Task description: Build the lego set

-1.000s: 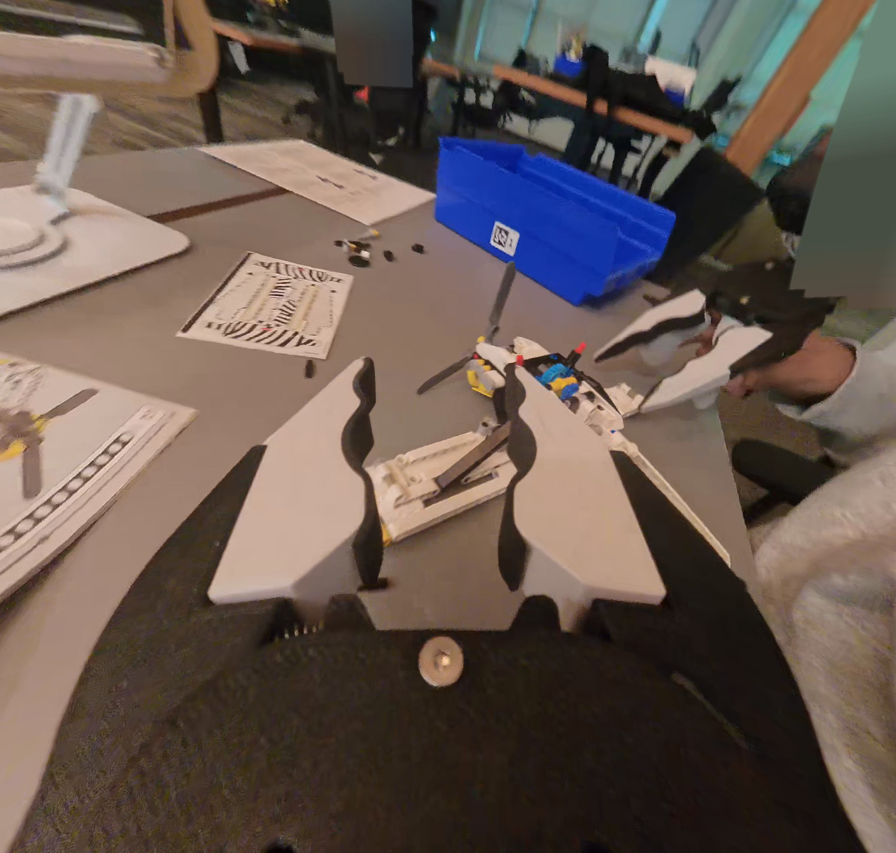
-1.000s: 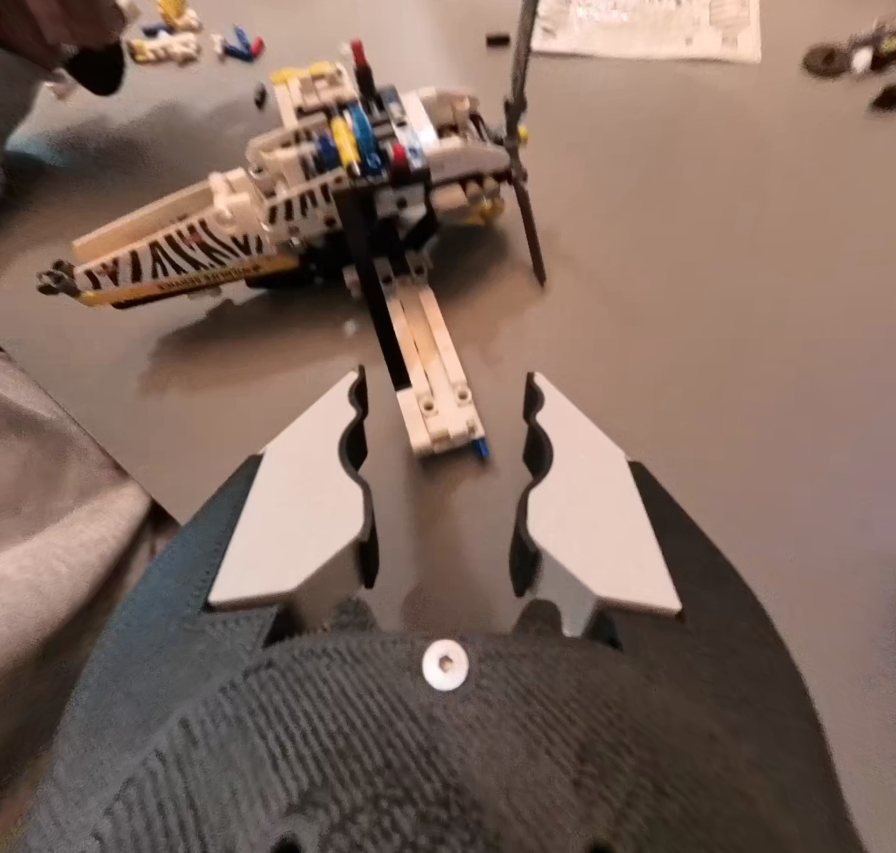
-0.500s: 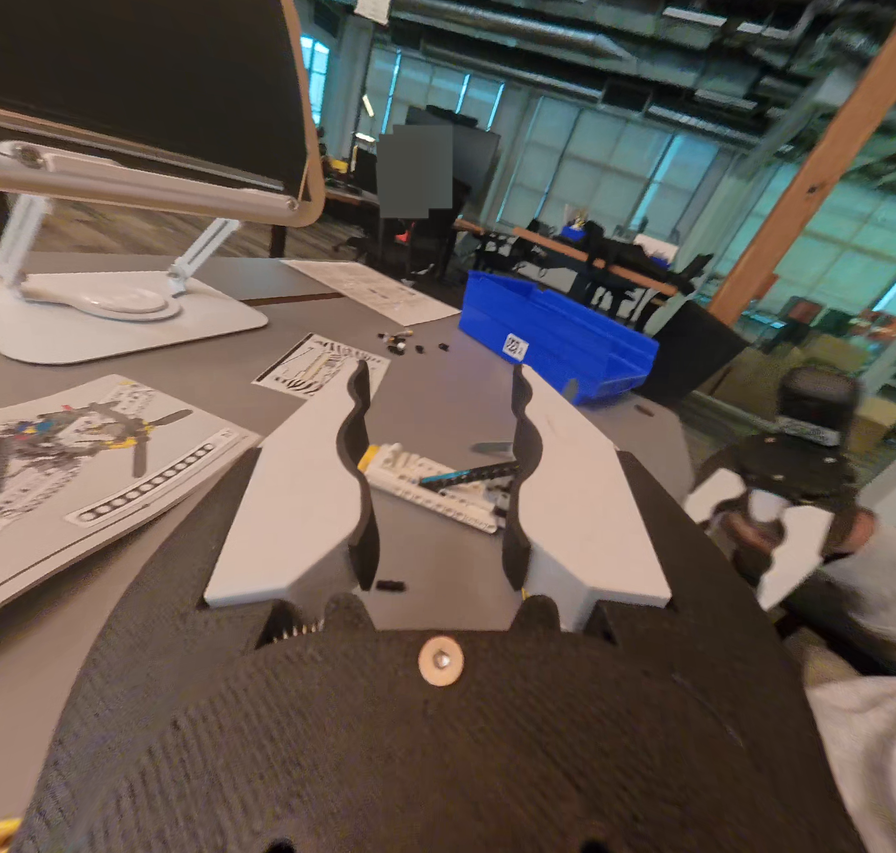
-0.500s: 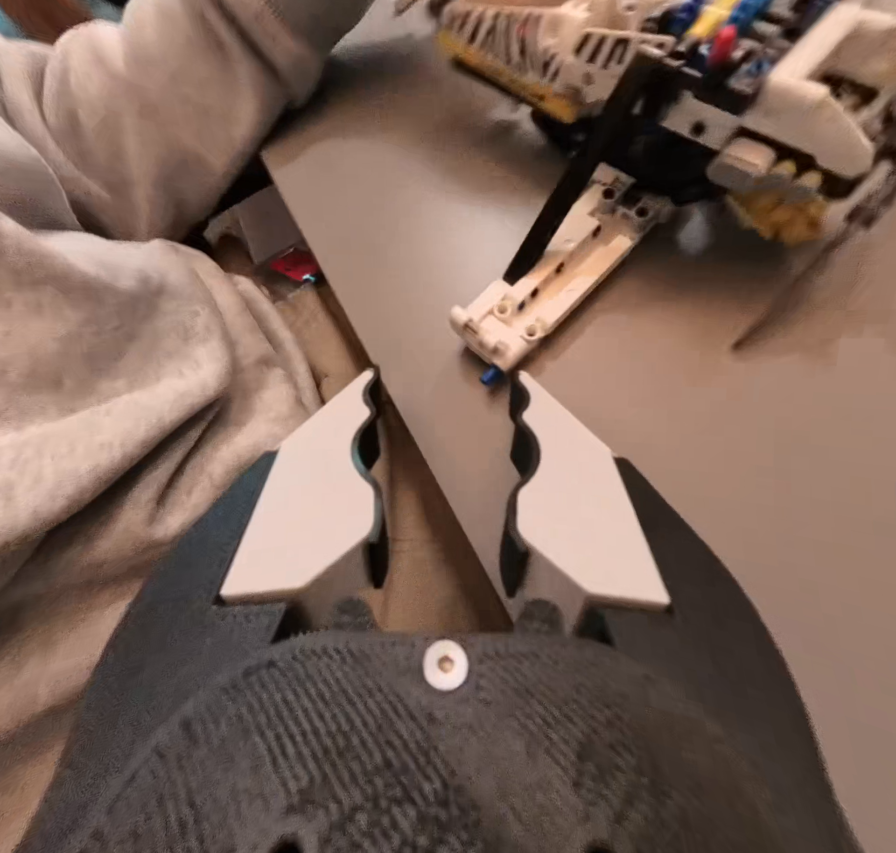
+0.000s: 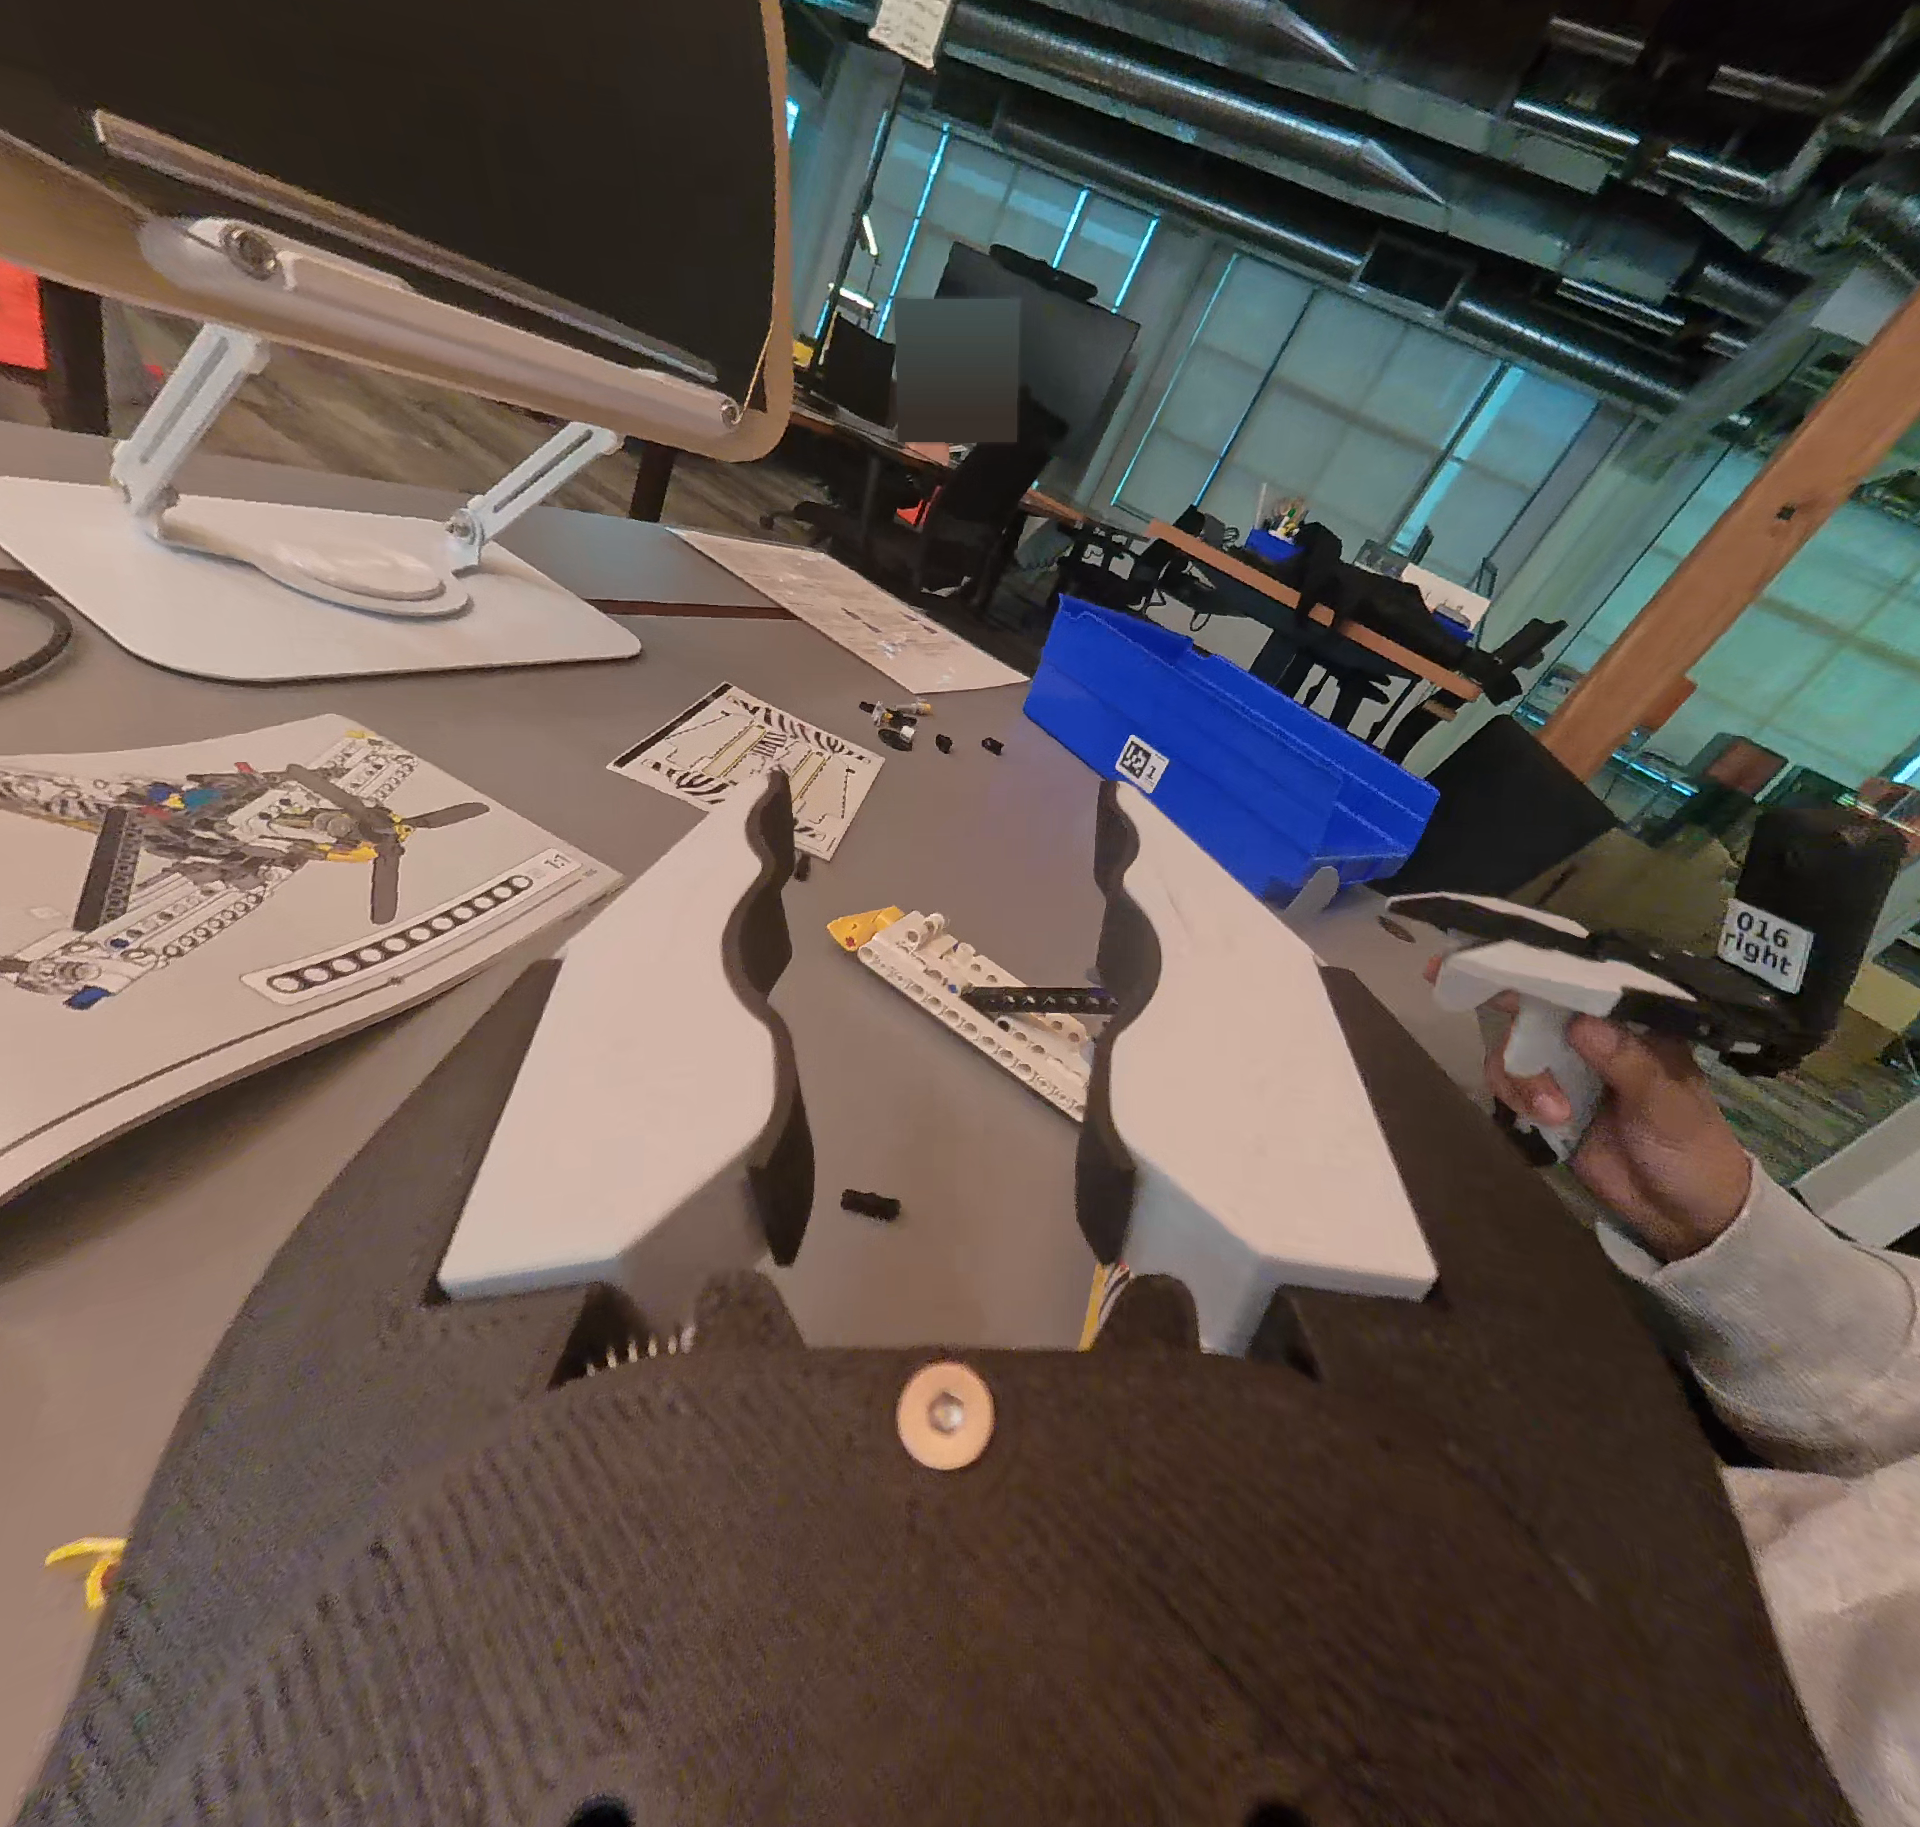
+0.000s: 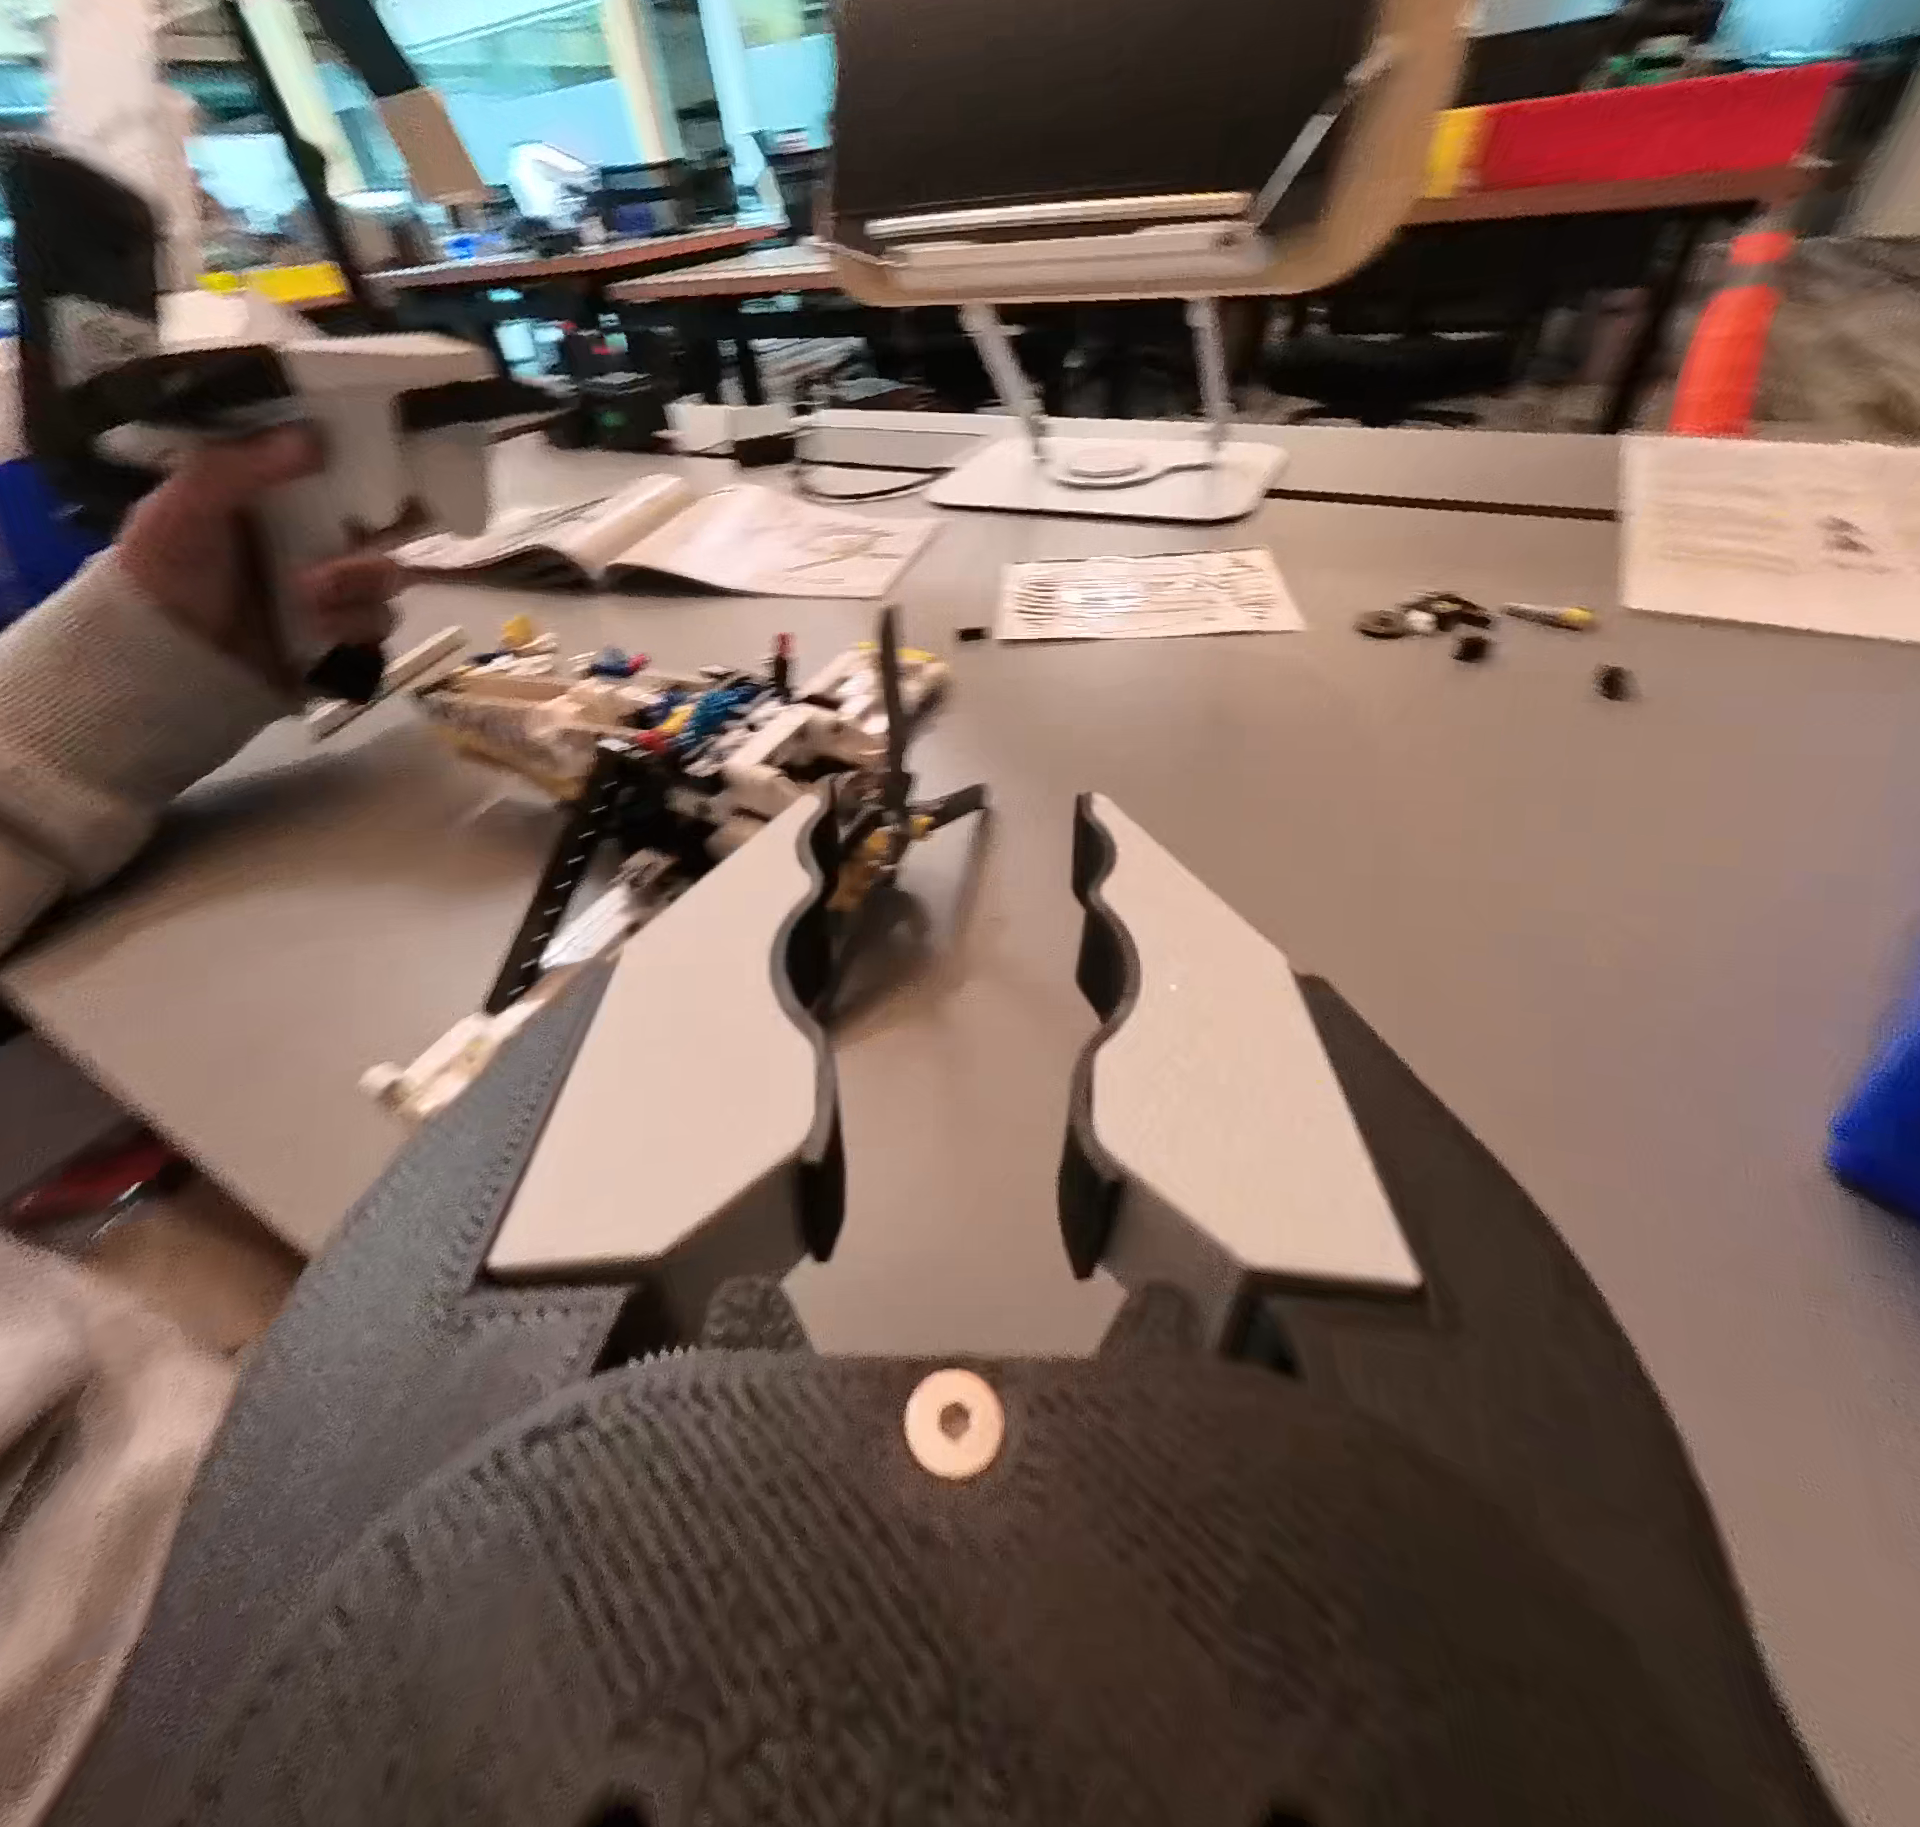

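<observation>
left wrist view: left gripper (image 5: 940,832) jaws wide, empty | right gripper (image 6: 951,821) jaws wide, empty | lego plane (image 6: 686,728) untouched

My left wrist view is sharp and evenly lit; cool teal daylight comes through the windows (image 5: 1340,406) at upper right, and the dark ceiling above stays dim. Straight lines bow toward the edges from the wide lens. My right wrist view is smeared with motion blur, worst at the left edge, where the lego plane (image 6: 717,738) looks soft. Shadows on the grey table (image 6: 1455,842) are faint.
</observation>
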Motion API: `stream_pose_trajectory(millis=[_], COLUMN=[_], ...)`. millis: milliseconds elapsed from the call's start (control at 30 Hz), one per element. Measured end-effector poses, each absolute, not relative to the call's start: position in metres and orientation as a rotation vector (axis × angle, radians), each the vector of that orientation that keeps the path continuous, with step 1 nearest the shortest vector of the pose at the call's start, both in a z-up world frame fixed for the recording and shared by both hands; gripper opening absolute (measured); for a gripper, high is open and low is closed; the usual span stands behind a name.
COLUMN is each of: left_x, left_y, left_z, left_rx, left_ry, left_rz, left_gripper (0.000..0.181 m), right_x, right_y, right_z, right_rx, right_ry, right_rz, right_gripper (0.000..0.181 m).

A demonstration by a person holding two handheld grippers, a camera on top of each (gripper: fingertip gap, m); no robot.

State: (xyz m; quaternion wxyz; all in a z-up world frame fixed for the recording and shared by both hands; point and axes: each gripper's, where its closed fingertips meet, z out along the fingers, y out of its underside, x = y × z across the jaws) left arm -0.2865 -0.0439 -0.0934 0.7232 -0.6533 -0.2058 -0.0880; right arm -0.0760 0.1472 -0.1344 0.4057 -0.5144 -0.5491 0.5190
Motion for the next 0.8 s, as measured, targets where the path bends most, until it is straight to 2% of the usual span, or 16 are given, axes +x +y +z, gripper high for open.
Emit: stream_pose_trajectory(millis=[133,233,467,800], left_x=[-0.293,-0.304,-0.302,-0.284], left_y=[-0.044,-0.043,-0.040,-0.039], left_z=[-0.098,-0.102,-0.107,-0.101], left_rx=[-1.462,-1.468,-1.530,-1.487], left_ry=[-0.470,-0.510,-0.512,-0.477], left_rz=[-0.170,-0.169,-0.178,-0.248], left_gripper=[0.056,0.056,0.056,0.055], right_x=[-0.082,-0.090,-0.114,-0.105], right_y=[0.190,0.203,0.205,0.196], right_z=[-0.133,-0.130,-0.132,-0.117], right_rx=[-1.431,-1.429,-1.323,-1.204], right_ry=[-1.179,-1.116,-1.209,-1.174], right_rz=[1.178,1.150,0.993,1.074], right_gripper=[0.040,0.030,0.028,0.025])
